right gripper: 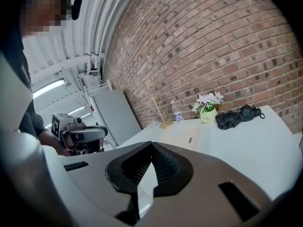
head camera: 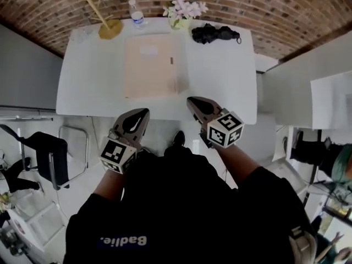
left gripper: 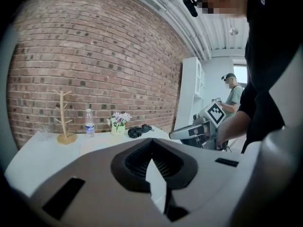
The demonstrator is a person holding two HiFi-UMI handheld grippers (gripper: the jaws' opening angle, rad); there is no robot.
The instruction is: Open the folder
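My left gripper [head camera: 142, 113] and right gripper [head camera: 192, 100] are closed, empty, just short of the table [head camera: 88, 76]. The folder [head camera: 149, 66] lies shut mid-table; nothing blocks it. Behind it stand a wooden rack [head camera: 107, 21], bottle [head camera: 137, 16], flowers [head camera: 184, 11] and perhaps a folded umbrella [head camera: 214, 33].

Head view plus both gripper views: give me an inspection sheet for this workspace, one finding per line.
Surface: white table, mostly bare.
Job's things: tan folder lies flat and closed mid-table, untouched.
Clutter: wooden branch stand, water bottle, flower pot and black bundle along the far edge.
Grippers: left gripper and right gripper both shut, empty, by the table's near edge, off the folder.
Cables: nothing seen.
Surroundings: brick wall behind the table; black chair at left; another person in the background.
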